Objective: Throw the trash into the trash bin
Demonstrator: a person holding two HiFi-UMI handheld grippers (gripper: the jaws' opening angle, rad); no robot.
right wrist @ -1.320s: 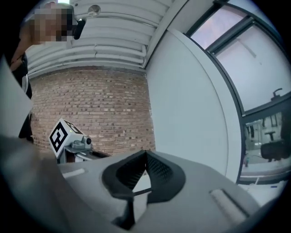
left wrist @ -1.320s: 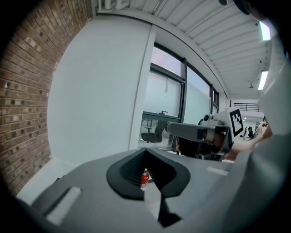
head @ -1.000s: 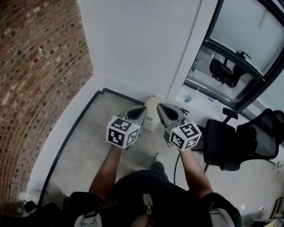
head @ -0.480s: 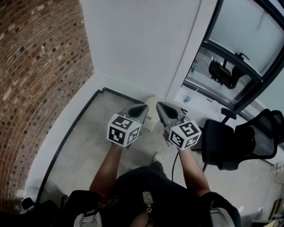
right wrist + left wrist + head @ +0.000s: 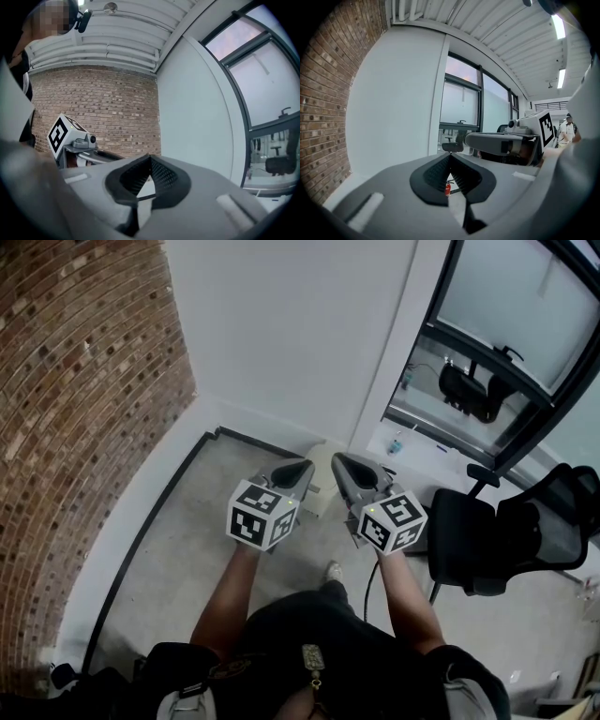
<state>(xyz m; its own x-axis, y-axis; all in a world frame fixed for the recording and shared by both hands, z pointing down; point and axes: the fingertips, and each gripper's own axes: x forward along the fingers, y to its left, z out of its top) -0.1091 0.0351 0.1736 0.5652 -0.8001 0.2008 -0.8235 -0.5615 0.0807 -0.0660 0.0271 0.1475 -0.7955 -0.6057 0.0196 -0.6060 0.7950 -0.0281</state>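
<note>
A cream trash bin [image 5: 322,486] stands on the grey floor by the white wall, partly hidden behind both grippers. I see no trash in any view. My left gripper [image 5: 302,471] is held out level in front of the person, shut with nothing between its fingers; in the left gripper view its pads [image 5: 440,171] meet at the tip. Beside it, my right gripper [image 5: 339,463] is shut and empty too, its pads [image 5: 161,176] touching. The two grippers point side by side toward the bin, a small gap between them.
A brick wall [image 5: 75,409] curves along the left, a white wall [image 5: 291,334] lies ahead. A black office chair [image 5: 502,540] stands at the right below a glass partition [image 5: 506,324]. A black cable [image 5: 370,589] lies on the floor. A red fire extinguisher [image 5: 447,188] shows far off.
</note>
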